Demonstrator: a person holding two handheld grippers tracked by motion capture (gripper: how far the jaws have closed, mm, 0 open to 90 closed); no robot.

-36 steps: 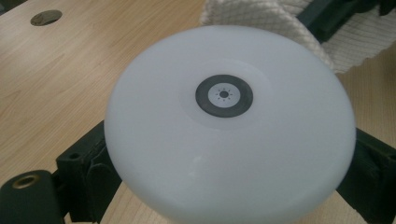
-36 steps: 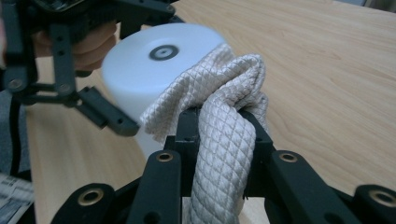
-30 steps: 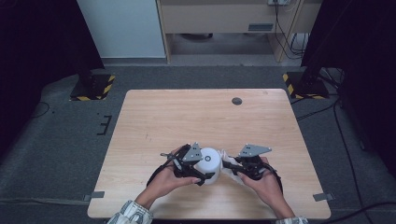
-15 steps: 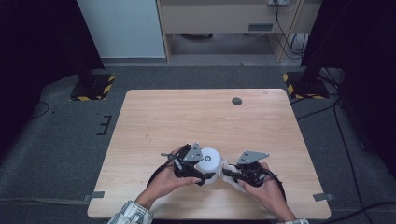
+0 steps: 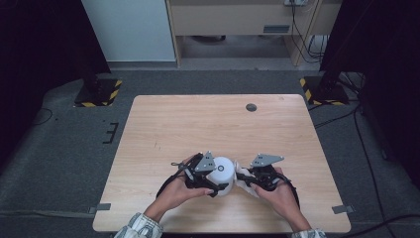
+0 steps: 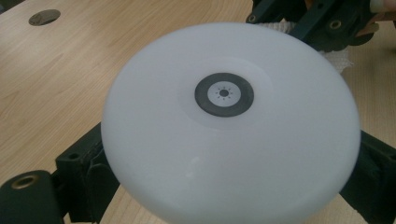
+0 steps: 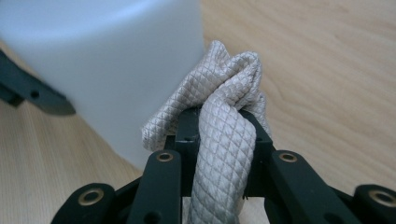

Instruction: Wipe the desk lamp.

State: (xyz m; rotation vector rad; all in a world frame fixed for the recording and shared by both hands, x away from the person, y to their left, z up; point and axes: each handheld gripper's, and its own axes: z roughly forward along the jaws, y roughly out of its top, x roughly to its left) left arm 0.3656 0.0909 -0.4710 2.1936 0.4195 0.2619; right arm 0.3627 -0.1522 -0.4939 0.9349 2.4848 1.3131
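The round white plastic container [image 5: 221,170] w/ a dark grey ring at the centre of its flat face sits near the front edge of the light wooden table [image 5: 208,119], clamped at its sides between the left gripper's [image 5: 210,182] jaws, seen close up in the left gripper view [image 6: 231,121]. Right gripper [image 5: 251,178], jaws narrow, pinches a beige quilted cloth [image 7: 224,130] whose bunched end touches the container's side wall [image 7: 102,60]. Tabletop beyond lies bare up to a small dark round hole [image 5: 251,107] near the far edge, so most free room is fwd and to both sides; little is left toward the person.
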